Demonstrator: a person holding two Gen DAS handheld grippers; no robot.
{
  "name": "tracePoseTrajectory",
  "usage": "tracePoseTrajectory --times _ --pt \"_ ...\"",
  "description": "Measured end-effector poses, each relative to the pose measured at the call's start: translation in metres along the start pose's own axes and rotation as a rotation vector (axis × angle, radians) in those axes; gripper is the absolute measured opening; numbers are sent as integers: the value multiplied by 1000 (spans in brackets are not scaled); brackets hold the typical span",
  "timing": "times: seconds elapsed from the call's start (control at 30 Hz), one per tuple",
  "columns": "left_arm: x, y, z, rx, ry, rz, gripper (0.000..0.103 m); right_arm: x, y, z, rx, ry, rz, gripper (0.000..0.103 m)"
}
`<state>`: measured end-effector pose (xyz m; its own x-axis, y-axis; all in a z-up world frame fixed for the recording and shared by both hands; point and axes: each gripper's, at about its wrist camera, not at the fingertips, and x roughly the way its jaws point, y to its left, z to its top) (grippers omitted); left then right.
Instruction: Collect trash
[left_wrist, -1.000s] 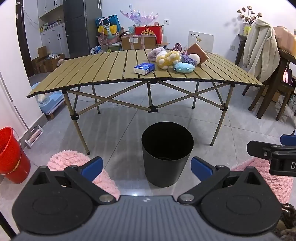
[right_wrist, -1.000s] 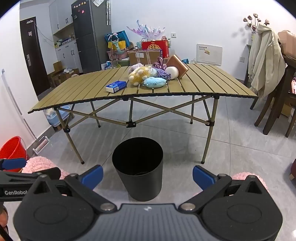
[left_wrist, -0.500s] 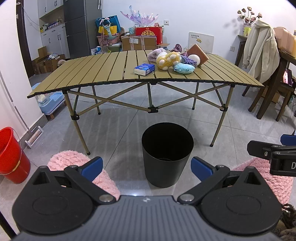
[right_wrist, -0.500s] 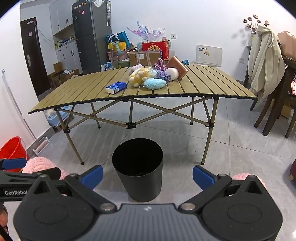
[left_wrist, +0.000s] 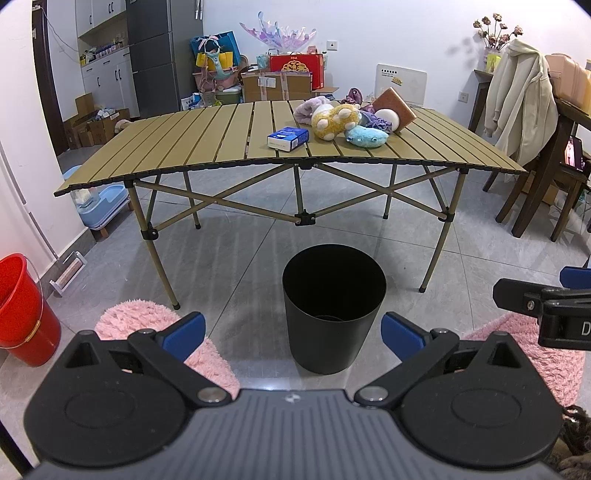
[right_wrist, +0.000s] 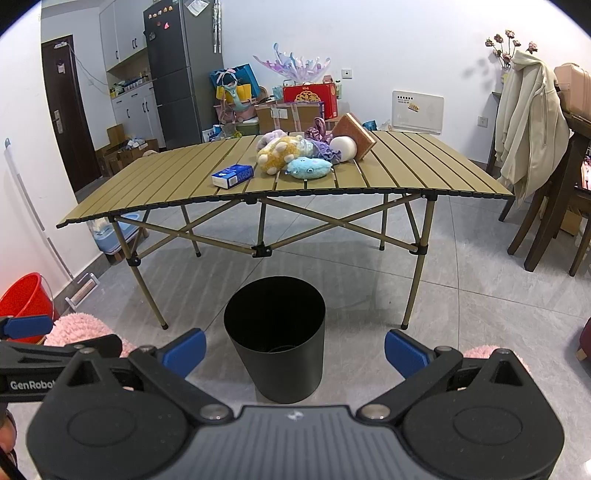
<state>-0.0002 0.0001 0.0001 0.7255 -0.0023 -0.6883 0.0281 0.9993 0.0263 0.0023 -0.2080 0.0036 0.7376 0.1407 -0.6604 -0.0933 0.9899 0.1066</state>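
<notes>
Left tongs and right tongs both gape wide, holding nothing.

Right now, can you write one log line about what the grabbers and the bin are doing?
left gripper: open, empty | right gripper: open, empty | bin: upright on floor before table | blue box: on table, untouched

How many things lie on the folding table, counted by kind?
Blue box: 1
Plush toys, yellow and blue: 2
Purple fabric items, left and right: 2
White round object: 1
Brown pad: 1
Total: 7
</notes>
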Motion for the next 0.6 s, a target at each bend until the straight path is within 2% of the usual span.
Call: tracePoseTrajectory --times 0.6 --pt "0 0 0 1 -3 0 103 -4 -1 3 6 -13 3 103"
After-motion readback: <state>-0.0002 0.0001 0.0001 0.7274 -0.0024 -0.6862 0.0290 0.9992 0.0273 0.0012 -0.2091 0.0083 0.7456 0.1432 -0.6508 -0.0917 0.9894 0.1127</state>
